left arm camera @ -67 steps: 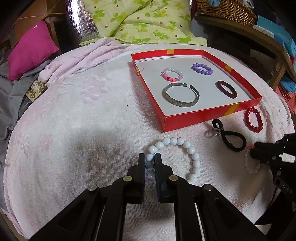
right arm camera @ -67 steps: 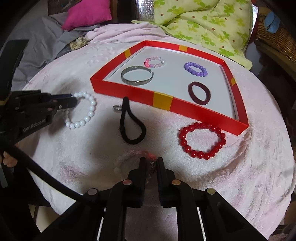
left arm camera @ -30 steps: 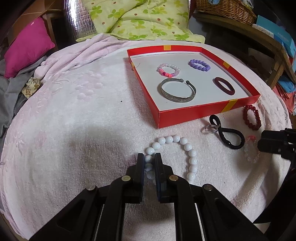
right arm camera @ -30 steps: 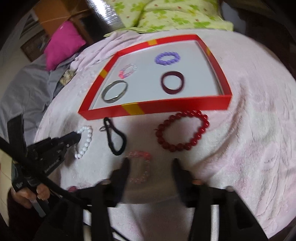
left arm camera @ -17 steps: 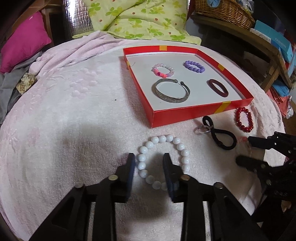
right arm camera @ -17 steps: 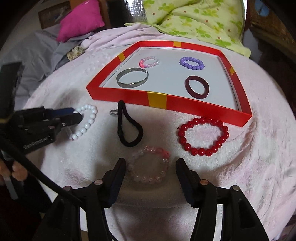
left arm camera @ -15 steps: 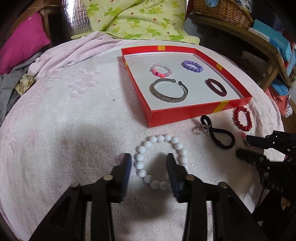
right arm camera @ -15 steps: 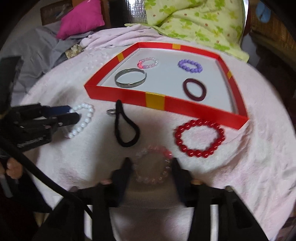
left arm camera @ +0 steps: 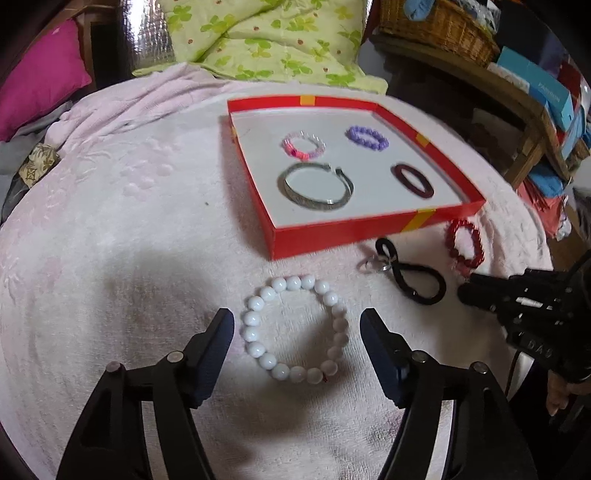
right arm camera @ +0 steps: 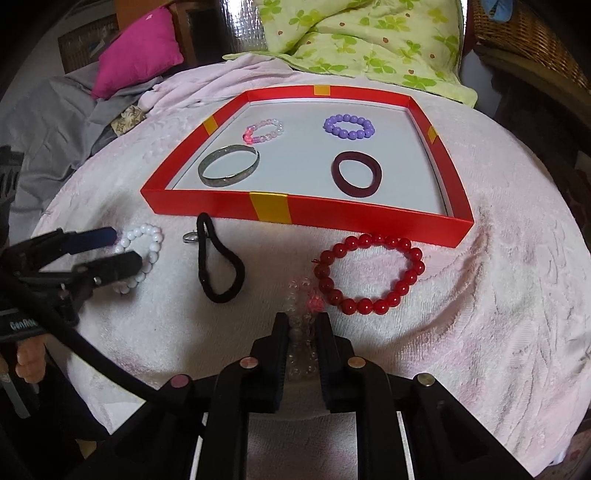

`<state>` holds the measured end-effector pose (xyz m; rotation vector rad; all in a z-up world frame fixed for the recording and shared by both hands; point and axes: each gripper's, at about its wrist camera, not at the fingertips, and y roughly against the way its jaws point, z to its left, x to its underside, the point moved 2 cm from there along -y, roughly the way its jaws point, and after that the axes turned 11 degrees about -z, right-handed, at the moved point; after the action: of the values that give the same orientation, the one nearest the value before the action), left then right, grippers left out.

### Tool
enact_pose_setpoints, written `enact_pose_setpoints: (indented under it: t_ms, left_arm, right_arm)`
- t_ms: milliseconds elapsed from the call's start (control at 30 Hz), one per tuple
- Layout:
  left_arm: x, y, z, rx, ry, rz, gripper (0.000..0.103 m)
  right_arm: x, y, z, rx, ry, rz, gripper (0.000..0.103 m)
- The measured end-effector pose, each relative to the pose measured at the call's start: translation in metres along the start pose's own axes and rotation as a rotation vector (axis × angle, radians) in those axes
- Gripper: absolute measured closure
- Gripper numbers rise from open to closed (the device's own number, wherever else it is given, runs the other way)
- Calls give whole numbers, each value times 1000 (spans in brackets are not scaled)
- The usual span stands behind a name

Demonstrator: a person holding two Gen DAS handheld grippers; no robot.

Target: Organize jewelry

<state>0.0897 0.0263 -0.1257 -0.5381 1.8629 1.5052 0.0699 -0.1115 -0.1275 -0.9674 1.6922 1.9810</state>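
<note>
A white bead bracelet (left arm camera: pixel 293 282) lies flat on the pink towel between the spread fingers of my left gripper (left arm camera: pixel 297 321), whose jaws are opening and do not touch it. My right gripper (right arm camera: pixel 302 325) is closing on a clear pink bead bracelet (right arm camera: pixel 299 288), which its pads squeeze into a narrow loop. The red box (right arm camera: pixel 332 212) behind holds a silver bangle (right arm camera: pixel 229 171), a pink bracelet (right arm camera: pixel 264 131), a purple bracelet (right arm camera: pixel 349 127) and a dark maroon ring (right arm camera: pixel 356 173). A red bead bracelet (right arm camera: pixel 369 306) and a black hair tie (right arm camera: pixel 221 297) lie in front of the box.
The towel-covered surface drops away at its rounded edge near both grippers. A green quilt (left arm camera: pixel 258 40) and a magenta cushion (right arm camera: pixel 136 48) lie behind the box. A wicker basket (left arm camera: pixel 436 29) and boxes sit on a wooden shelf at the right.
My left gripper has opened off the white bead bracelet, which now lies loose. My right gripper's fingers have closed in from wide apart onto the clear pink bracelet.
</note>
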Motion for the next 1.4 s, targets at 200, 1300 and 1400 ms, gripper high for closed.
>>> enact_pose_setpoints:
  t_ms: [200, 1300, 1400]
  left_arm:
    - [5, -5, -12, -33, -93, -6, 37]
    - [-8, 19, 11, -15, 41, -86, 83]
    - [-10, 20, 9, -15, 46, -95, 83]
  right_arm:
    - [0, -1, -3, -15, -26, 4, 87]
    - [-1, 4, -9, -65, -56, -12, 95]
    - [-5, 8, -19, -80, -117, -34, 95]
